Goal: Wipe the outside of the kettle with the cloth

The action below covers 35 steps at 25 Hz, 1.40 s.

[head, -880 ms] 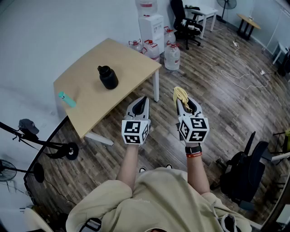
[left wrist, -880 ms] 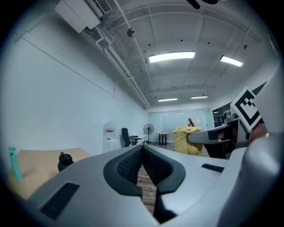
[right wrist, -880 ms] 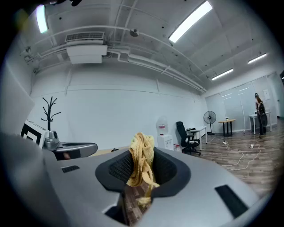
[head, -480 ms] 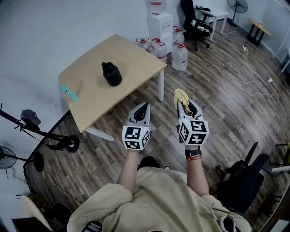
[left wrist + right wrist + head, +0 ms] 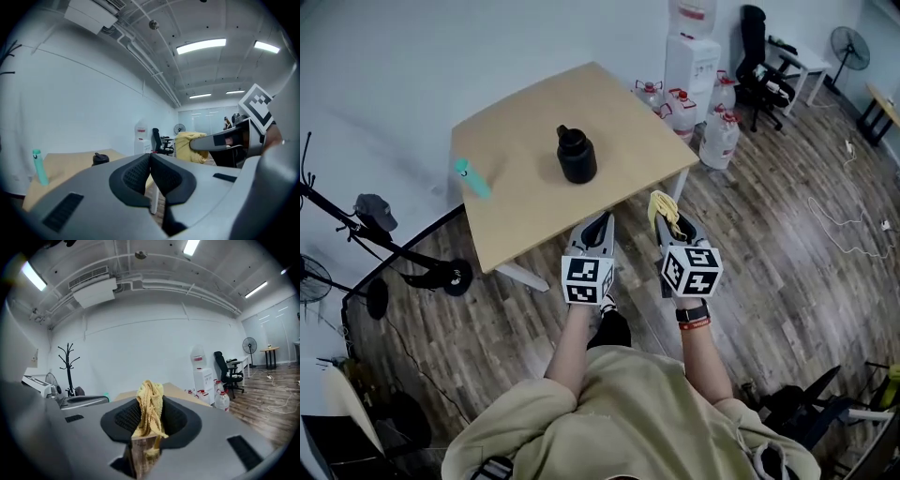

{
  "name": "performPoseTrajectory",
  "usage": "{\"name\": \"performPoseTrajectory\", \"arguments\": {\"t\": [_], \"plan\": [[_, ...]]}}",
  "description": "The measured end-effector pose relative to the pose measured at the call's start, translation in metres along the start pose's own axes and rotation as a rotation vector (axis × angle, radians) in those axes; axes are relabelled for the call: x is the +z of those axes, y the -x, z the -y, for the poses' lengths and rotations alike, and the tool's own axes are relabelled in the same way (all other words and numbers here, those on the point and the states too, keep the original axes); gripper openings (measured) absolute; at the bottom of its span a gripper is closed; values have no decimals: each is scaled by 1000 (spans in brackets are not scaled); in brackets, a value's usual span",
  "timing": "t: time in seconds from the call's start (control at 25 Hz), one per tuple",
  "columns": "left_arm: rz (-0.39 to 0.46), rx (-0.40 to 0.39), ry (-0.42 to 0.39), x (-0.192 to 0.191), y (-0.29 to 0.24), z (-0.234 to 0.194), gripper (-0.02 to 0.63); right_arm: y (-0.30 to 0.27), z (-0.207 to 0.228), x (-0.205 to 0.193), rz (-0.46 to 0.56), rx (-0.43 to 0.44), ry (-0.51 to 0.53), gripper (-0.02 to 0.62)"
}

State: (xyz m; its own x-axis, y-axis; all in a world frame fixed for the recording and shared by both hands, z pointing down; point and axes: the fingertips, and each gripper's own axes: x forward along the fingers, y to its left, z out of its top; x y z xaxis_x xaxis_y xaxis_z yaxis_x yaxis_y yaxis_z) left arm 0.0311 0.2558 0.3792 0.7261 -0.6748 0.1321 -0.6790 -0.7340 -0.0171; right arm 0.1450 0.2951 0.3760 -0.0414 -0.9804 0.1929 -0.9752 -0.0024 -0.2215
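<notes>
A black kettle [image 5: 577, 156] stands near the middle of a light wooden table [image 5: 534, 197]; it also shows small and far off [image 5: 100, 159] in the left gripper view. My right gripper [image 5: 667, 212] is shut on a yellow cloth [image 5: 661, 208], which bunches up between the jaws [image 5: 150, 411]. My left gripper [image 5: 601, 221] is shut with nothing in it. Both grippers hover over the floor just in front of the table's near edge, a good distance short of the kettle.
A teal bottle [image 5: 472, 177] stands at the table's left side. Behind the table are a water dispenser [image 5: 692, 49] and several water jugs [image 5: 717, 139]. A black office chair [image 5: 763, 58] stands at the back right; a black stand [image 5: 403, 272] lies on the floor at left.
The person has stepped toward the table; the table and kettle now sit nearer and more central in the head view. Both grippers stay shut, the right still holding the cloth.
</notes>
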Motion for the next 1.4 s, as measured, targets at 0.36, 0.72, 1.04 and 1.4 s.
{"name": "performPoseTrajectory", "arguments": {"t": [0.36,0.72,1.04,1.4], "plan": [[48,169,71,31,-89,-201,25,-220,-62,52,-38,102,24,124],[12,193,96,2,-130,-304,23,-341,-106,14,-130,192,-22,124],[-20,286,144,-26,-185,-351,23,-426,-94,-19,-259,297,-20,124],[-53,387,184,-49,-211,-390,24,-473,-121,-54,-404,412,-27,126]]}}
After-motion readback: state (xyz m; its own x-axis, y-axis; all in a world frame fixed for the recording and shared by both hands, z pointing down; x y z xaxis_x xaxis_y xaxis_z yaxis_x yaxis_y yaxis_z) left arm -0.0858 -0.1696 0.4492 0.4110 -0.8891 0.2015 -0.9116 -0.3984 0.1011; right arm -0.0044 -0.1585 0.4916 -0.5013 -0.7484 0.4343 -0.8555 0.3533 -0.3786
